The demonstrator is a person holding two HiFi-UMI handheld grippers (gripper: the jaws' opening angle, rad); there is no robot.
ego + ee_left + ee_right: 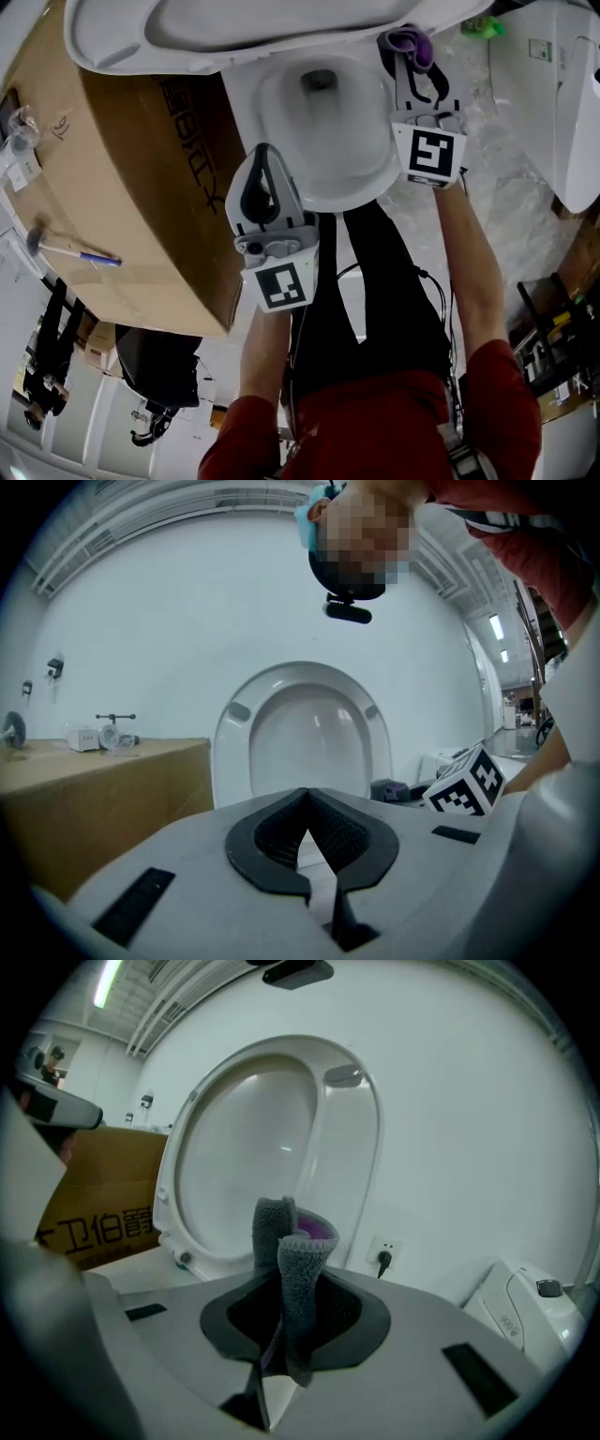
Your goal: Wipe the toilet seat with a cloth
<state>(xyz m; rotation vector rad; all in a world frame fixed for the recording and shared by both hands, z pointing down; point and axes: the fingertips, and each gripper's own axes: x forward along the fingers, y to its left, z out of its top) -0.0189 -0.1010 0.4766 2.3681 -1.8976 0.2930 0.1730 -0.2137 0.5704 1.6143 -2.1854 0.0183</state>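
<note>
The white toilet bowl (319, 122) lies ahead of me. Its seat (262, 28) is tipped up, so the underside with its bumpers faces both gripper views (305, 733) (253, 1147). My right gripper (412, 52) hangs over the bowl's right rim, shut on a grey and purple cloth (411, 42). The cloth (295, 1241) stands up folded between the jaws of the right gripper (289, 1274). My left gripper (262, 155) is at the bowl's near left rim. The left gripper (305, 799) has its jaws shut with nothing between them.
A large cardboard box (141, 187) stands close against the toilet's left side, with a small hammer-like tool (66, 248) on top. A white appliance (562, 103) stands to the right. A wall socket (382, 1258) is behind the toilet. My legs are below the bowl.
</note>
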